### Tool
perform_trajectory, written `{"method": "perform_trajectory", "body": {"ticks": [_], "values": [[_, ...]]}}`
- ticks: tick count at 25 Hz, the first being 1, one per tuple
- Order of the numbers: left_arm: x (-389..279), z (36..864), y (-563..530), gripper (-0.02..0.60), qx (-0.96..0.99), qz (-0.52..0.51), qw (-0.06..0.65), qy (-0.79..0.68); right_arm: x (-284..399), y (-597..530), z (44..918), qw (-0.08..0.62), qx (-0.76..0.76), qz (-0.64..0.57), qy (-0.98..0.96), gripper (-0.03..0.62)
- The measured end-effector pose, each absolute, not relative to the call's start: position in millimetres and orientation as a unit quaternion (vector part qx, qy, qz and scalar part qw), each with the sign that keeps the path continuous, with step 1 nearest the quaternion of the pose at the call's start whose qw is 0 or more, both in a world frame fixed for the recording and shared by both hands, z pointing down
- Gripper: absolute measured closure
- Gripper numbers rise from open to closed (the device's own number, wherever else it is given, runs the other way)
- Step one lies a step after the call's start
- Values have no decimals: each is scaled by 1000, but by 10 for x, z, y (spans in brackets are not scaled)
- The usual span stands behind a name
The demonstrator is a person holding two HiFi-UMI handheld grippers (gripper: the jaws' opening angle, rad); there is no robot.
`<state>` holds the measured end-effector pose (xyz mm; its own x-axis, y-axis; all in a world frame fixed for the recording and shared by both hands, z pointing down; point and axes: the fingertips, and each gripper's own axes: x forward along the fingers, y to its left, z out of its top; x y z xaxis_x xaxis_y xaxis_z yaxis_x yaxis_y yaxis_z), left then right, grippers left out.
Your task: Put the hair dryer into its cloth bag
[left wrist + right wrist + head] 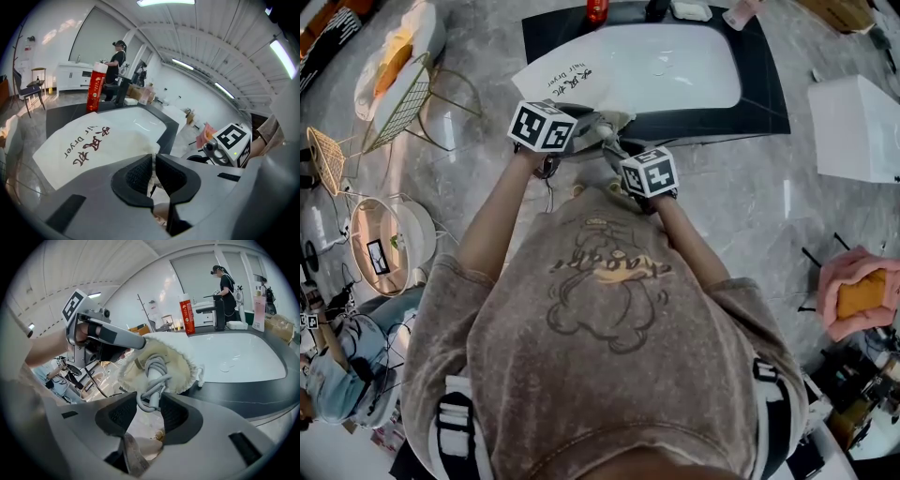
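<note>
Soft cream cloth bag (180, 363) w/ a ruffled, gathered mouth gapes open, its flat printed end lying on the glossy white tabletop (684, 66) at 12 o'clock of both grippers. The left gripper (153, 161) is pinched almost closed on the bag's rim at 10 o'clock of the mouth. The right gripper (149, 404), jaws approx. half apart, clamps the hair dryer's grey rubbery coiled cord (152, 373) — it pokes out of the mouth, rest of the dryer out of sight.

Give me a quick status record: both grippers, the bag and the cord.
left gripper: shut on bag rim
right gripper: shut on cord
cord: coiled bundle, sticking out of bag mouth
bag: printed part lies flat on white top; mouth lifted toward the person
</note>
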<state>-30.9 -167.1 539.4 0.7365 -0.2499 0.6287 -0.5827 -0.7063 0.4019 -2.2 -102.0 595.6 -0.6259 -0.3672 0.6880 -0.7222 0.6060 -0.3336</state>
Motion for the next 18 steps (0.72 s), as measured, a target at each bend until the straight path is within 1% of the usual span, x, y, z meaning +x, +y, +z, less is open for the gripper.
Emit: {"method": "perform_trajectory", "body": {"ticks": [9, 18], "values": [[-208, 5366, -1644, 541, 885, 277, 304, -220, -208, -1261, 5958, 275, 322, 303, -854, 428], [-253, 5338, -1636, 541, 883, 252, 331, -218, -364, -1510, 5966, 265, 326, 286, -861, 430]]}}
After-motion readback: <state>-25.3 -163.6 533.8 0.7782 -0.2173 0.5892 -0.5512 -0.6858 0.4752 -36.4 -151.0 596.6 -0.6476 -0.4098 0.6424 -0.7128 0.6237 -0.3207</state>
